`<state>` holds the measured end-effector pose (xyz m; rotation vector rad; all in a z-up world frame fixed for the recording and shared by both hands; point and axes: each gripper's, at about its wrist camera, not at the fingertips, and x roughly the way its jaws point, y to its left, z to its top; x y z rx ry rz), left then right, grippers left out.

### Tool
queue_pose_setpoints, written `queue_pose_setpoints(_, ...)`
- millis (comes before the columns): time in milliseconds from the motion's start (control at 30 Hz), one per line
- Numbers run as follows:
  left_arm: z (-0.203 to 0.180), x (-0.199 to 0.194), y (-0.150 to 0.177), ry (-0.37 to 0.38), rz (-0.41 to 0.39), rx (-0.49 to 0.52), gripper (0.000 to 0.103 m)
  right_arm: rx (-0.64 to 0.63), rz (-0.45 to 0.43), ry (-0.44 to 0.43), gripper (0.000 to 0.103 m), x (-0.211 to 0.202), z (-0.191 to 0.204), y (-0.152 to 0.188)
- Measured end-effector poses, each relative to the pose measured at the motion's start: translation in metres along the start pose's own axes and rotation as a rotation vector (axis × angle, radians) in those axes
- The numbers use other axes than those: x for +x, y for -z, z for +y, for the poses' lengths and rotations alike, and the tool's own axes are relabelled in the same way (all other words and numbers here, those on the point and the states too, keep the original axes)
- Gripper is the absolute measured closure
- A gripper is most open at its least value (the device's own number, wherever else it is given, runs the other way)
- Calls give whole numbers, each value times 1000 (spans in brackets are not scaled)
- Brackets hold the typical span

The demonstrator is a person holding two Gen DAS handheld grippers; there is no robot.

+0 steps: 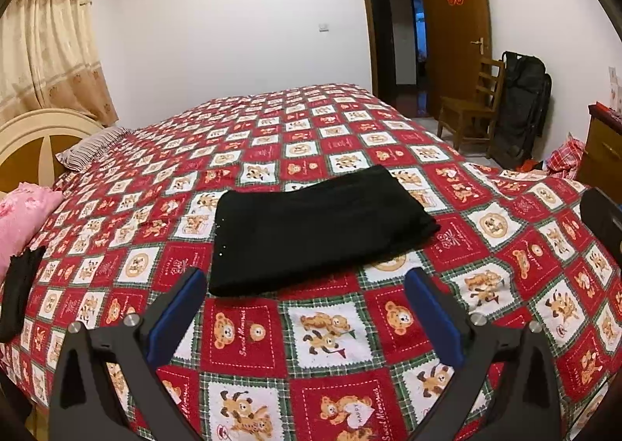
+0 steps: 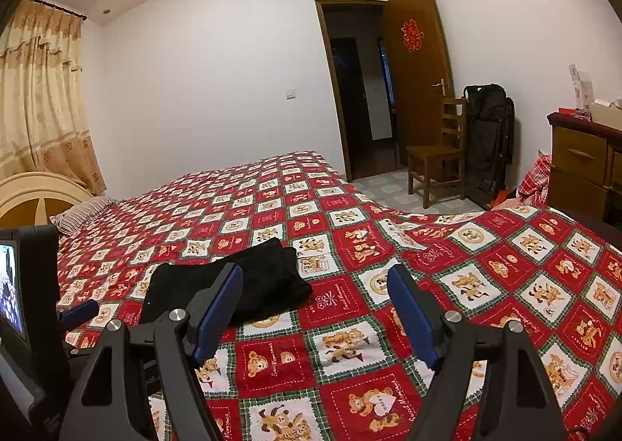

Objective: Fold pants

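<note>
Curtains hang at far left, above a headboard and a pink pillow. Next comes the bedspread with its bear squares — the black pants lie folded flat on it. The left gripper hovers just short of them, jaws apart, empty. The right gripper — also spread, holding nothing — sits right of the pants. Beyond stand a chair and door.

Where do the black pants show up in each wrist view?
Left wrist: black pants, folded, at centre frame on the bedspread, just beyond the open fingers.
Right wrist: black pants left of centre, partly behind one finger.
Shared landmark: wooden chair by the door.
</note>
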<state>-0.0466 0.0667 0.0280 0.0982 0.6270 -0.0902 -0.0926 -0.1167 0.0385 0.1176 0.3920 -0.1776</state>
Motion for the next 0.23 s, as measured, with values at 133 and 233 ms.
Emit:
queue_pose_setpoints(133,-1,0,0,-11,-3,2,0,1,3,0,25,0,0,0)
queue_pose_setpoints(233,-2,1,0,-23,-4,11,0,3,5,2,25,1,0,0)
